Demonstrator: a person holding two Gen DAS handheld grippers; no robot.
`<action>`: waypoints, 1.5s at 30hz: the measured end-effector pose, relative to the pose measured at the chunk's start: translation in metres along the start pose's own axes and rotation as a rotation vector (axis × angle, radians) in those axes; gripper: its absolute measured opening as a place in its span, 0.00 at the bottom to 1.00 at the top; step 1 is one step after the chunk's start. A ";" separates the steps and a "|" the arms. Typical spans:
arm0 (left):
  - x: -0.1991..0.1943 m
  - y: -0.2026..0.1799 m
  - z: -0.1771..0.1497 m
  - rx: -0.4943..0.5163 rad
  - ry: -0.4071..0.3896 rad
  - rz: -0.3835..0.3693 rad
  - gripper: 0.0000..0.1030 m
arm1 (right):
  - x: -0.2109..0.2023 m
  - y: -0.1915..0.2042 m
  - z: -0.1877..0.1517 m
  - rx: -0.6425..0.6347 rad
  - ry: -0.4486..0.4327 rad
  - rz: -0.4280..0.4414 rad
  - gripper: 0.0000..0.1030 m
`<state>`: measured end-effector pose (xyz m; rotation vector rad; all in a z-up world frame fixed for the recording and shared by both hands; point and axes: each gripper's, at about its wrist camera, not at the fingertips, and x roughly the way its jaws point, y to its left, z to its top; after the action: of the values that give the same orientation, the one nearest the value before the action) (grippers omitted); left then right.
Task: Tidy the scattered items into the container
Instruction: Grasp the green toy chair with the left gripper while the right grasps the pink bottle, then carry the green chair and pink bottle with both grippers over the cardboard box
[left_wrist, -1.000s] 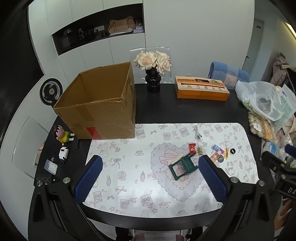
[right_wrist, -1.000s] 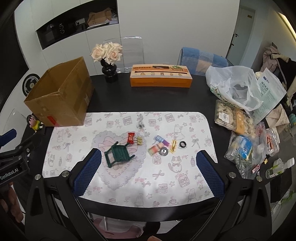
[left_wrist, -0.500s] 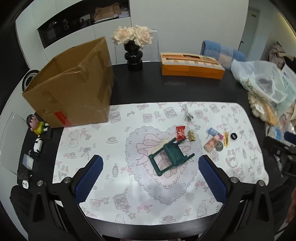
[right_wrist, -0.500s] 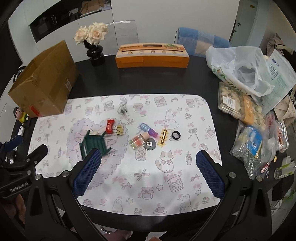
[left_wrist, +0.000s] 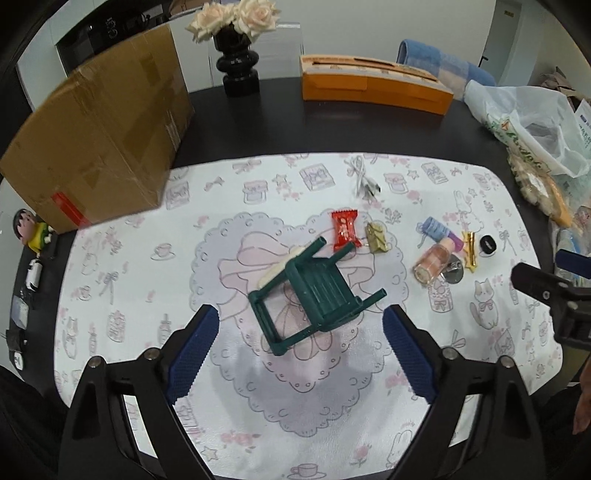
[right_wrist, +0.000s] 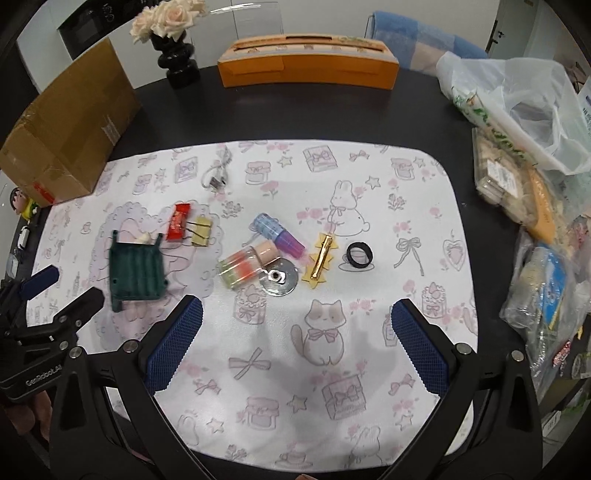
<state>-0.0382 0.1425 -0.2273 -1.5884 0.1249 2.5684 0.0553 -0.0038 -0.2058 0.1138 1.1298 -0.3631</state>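
Note:
A small green toy chair (left_wrist: 314, 291) (right_wrist: 136, 271) lies tipped over on the patterned mat (left_wrist: 147, 258), a cream piece beside it. My left gripper (left_wrist: 301, 350) hovers open just short of the chair, nothing between its fingers. Right of the chair lie a red candy wrapper (left_wrist: 344, 230) (right_wrist: 178, 221), a gold binder clip (left_wrist: 376, 238), a white cable (left_wrist: 364, 181), a clear bottle (right_wrist: 245, 267), a blue-purple tube (right_wrist: 279, 234), a metal disc (right_wrist: 277, 278), a gold clip (right_wrist: 320, 258) and a black ring (right_wrist: 358, 254). My right gripper (right_wrist: 295, 343) stands open above the mat before them. The cardboard box (left_wrist: 99, 125) (right_wrist: 70, 125) stands at the far left.
A black vase with roses (left_wrist: 236, 55), an orange box (left_wrist: 373, 83) and a blue towel (left_wrist: 443, 66) line the back. Plastic bags and food packs (right_wrist: 524, 147) crowd the right edge. A small figurine (left_wrist: 31, 232) and gadgets sit at the left edge.
Both grippers have come down and forward toward the mat; the chair and small items now look larger and nearer. Nothing on the table has moved.

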 end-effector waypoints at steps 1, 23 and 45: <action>0.005 0.000 -0.001 -0.005 0.004 -0.006 0.87 | 0.007 -0.001 0.000 0.000 0.008 0.004 1.00; 0.062 0.001 -0.004 -0.037 0.086 -0.062 0.54 | 0.111 0.034 0.031 -0.052 0.148 -0.005 0.85; 0.047 0.011 -0.003 -0.059 0.063 -0.119 0.27 | 0.079 0.024 0.027 -0.011 0.056 0.089 0.27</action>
<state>-0.0579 0.1342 -0.2708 -1.6453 -0.0398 2.4547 0.1166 -0.0063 -0.2674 0.1653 1.1778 -0.2760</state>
